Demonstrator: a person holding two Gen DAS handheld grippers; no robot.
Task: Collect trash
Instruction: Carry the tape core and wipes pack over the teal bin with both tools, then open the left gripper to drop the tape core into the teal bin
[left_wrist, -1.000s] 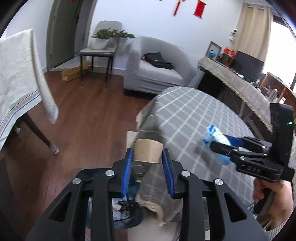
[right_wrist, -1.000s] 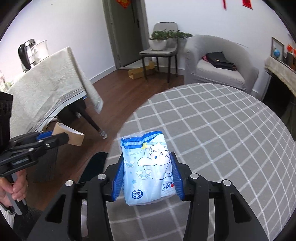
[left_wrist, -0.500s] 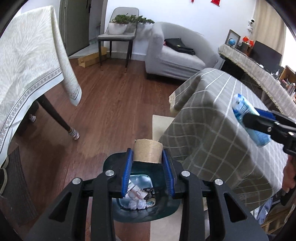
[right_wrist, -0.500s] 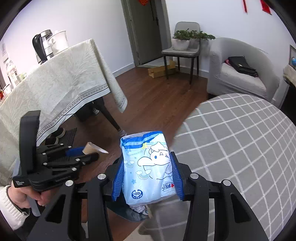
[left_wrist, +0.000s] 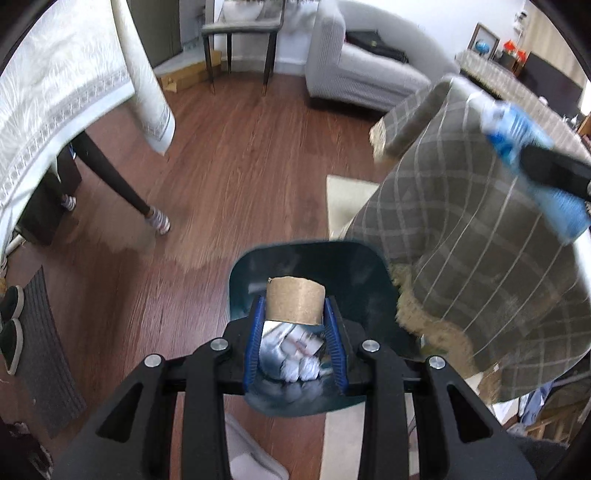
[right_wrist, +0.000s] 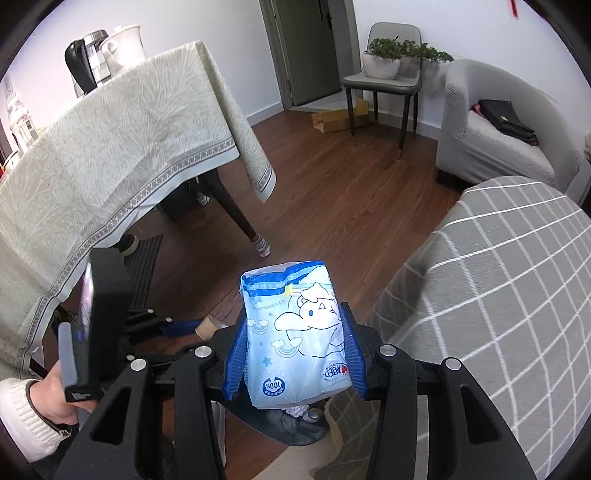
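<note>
The left hand-held gripper (left_wrist: 295, 325) is clenched on a cardboard tube (left_wrist: 295, 303), its blue pads pressing the tube's two sides. Directly beyond and below its fingertips sits a dark teal trash bin (left_wrist: 306, 258) on the wooden floor (left_wrist: 229, 177), with crumpled paper and wrappers (left_wrist: 295, 354) visible inside between the jaws. To the right of this gripper hangs the checked cloth (left_wrist: 480, 236) of the tabletop.

The right hand-held gripper (right_wrist: 293, 343) is grasping a light blue cartoon-printed plastic packet (right_wrist: 295, 332), which stands upright between its pads. Just under the packet's lower edge the bin's rim (right_wrist: 291, 430) shows. Left of this gripper, the other gripper appears with the tube's end at its tip, held by a hand (right_wrist: 55, 398) in a white knit sleeve (right_wrist: 18, 417).
</note>
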